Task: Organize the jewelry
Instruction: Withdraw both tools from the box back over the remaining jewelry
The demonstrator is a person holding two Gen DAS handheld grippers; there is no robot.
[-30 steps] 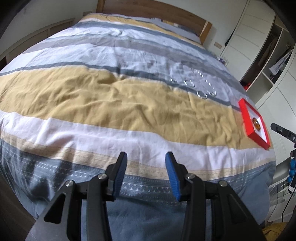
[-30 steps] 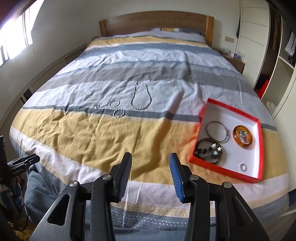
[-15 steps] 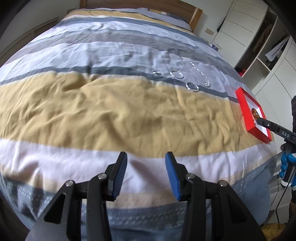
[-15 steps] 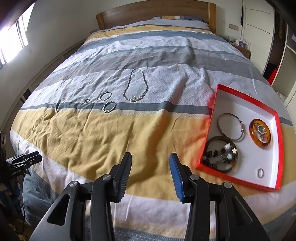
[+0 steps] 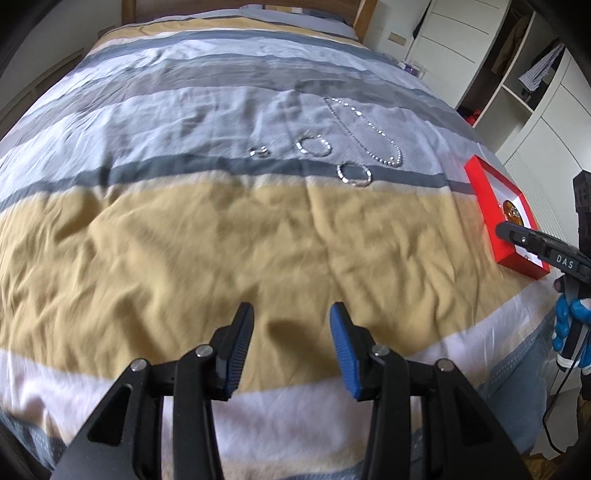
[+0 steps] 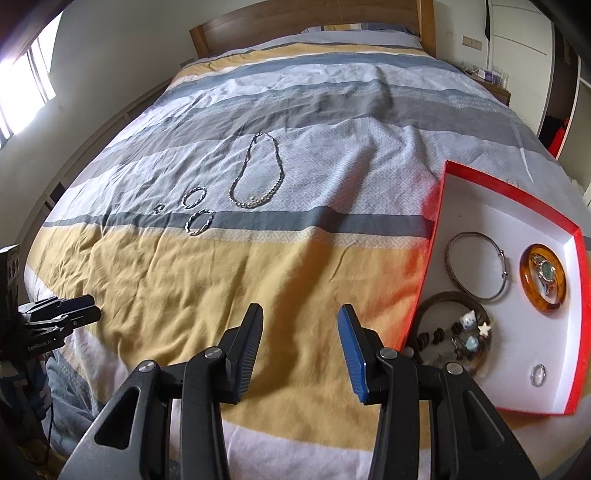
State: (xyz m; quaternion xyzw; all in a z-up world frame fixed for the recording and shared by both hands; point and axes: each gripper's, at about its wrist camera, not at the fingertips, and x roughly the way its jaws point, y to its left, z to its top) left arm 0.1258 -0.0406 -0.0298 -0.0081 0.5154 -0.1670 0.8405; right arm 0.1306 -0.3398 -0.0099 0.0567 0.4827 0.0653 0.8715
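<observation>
A bead necklace (image 6: pixel 257 173), two silver bracelets (image 6: pixel 194 197) (image 6: pixel 200 222) and a small ring (image 6: pixel 159 209) lie loose on the striped bedspread. They also show in the left wrist view: necklace (image 5: pixel 369 127), bracelets (image 5: pixel 314 146) (image 5: pixel 354 173), ring (image 5: pixel 259 151). A red tray (image 6: pixel 424 273) with a white inside holds a bangle (image 6: pixel 476 267), an amber dish (image 6: pixel 543 278), a dark dish of charms (image 6: pixel 452 334) and a ring (image 6: pixel 538 374). My left gripper (image 5: pixel 291 347) and right gripper (image 6: pixel 301 349) are open and empty above the yellow stripe.
The bed has a wooden headboard (image 6: pixel 306 22). White wardrobes and open shelves (image 5: pixel 517 74) stand to the right. The red tray (image 5: pixel 496 214) sits near the bed's right edge. The other gripper's tip shows in each view (image 5: pixel 535 240) (image 6: pixel 62 310).
Both grippers have moved forward over the bed and lower, so the jewelry and the tray look closer. Both stay open and empty.
</observation>
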